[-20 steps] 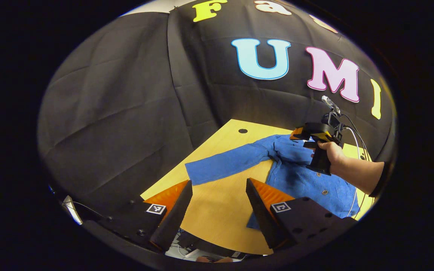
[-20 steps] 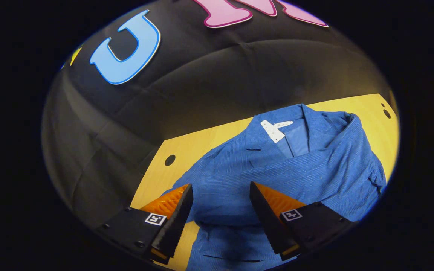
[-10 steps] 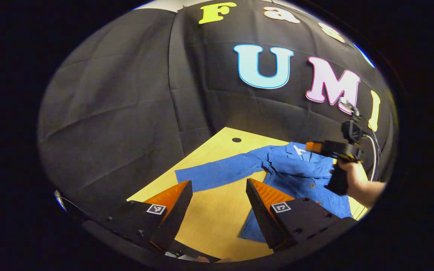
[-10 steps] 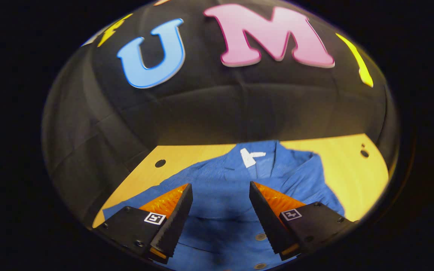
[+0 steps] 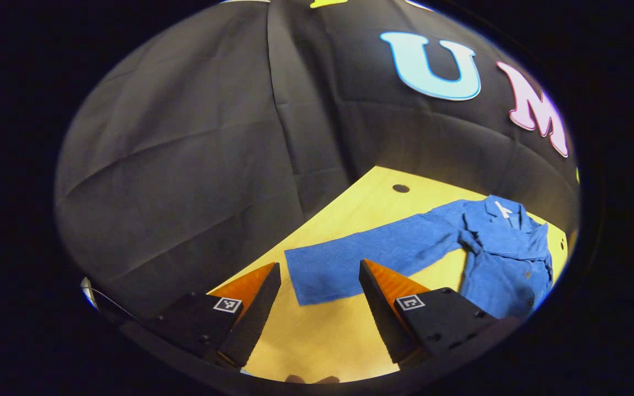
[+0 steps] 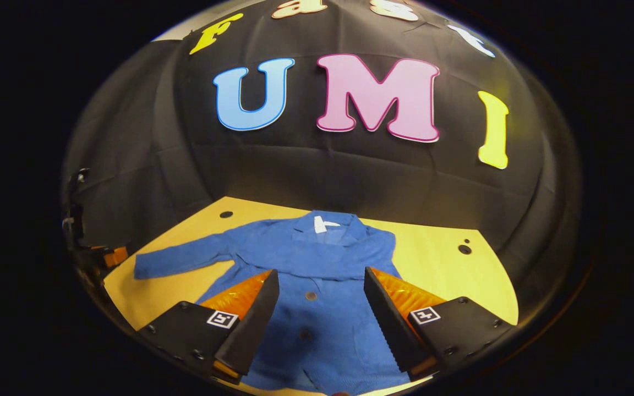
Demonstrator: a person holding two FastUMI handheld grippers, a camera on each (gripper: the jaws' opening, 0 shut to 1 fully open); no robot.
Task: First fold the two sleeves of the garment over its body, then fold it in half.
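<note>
A blue button-front garment (image 6: pixel 317 324) lies flat on the yellow wooden table (image 6: pixel 449 280), collar and white label (image 6: pixel 322 224) toward the wall. One sleeve (image 6: pixel 179 261) stretches out straight to the left; the other appears folded across the chest. My right gripper (image 6: pixel 321 272) hovers open over the garment's body with nothing between its fingers. In the left gripper view the stretched sleeve (image 5: pixel 383 250) runs to its cuff (image 5: pixel 317 278), which lies just beyond my open left gripper (image 5: pixel 320 267). The garment's body (image 5: pixel 501 264) lies at the right.
The table has round holes near its back corners (image 6: pixel 226 214) (image 6: pixel 464 248) (image 5: pixel 400 188). Bare wood (image 5: pixel 322 335) lies in front of the cuff. An orange finger (image 6: pixel 114 256) of the left gripper peeks in at the left edge of the right gripper view.
My right gripper has pulled back and up from the collar, so the whole garment shows. My left gripper has swung toward the sleeve's cuff; the hand and right gripper left its view.
</note>
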